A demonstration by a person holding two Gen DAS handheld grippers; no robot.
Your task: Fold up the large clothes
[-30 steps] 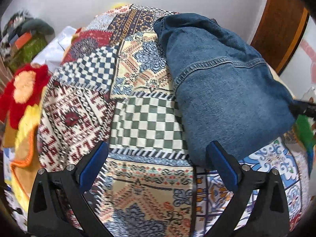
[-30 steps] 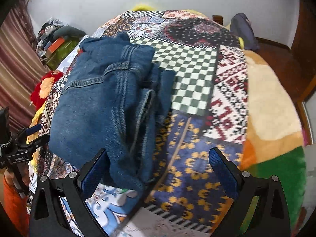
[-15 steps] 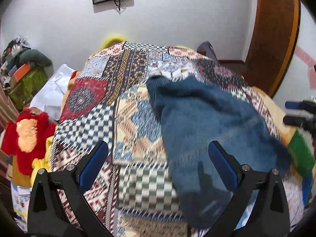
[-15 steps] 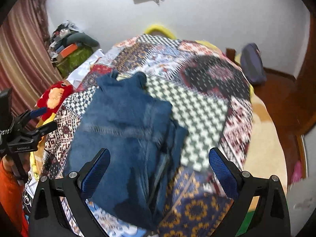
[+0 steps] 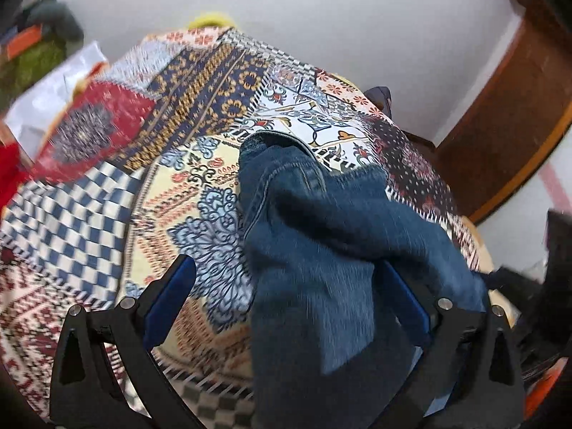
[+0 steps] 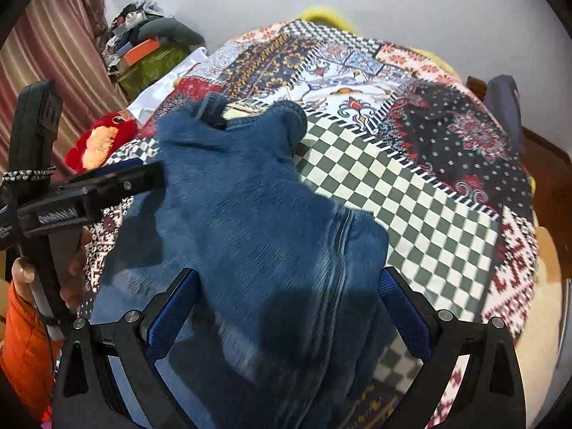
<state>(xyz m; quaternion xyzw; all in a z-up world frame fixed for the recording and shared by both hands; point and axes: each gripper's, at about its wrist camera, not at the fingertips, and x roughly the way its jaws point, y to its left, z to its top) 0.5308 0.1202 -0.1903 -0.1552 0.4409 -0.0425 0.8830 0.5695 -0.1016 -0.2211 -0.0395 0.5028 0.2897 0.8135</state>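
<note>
Bed [image 6: 411, 186], patchwork cover; folded jeans [image 6: 257, 221] on top.

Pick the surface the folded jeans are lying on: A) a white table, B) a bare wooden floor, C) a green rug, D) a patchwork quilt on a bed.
D: the jeans lie on the patchwork quilt, whose checked and floral patches show all around them.

Folded jeans [image 6: 257, 221] on patchwork bedspread [image 6: 411, 186], plush toy [image 6: 100, 139] left of bed, wall behind.
</note>
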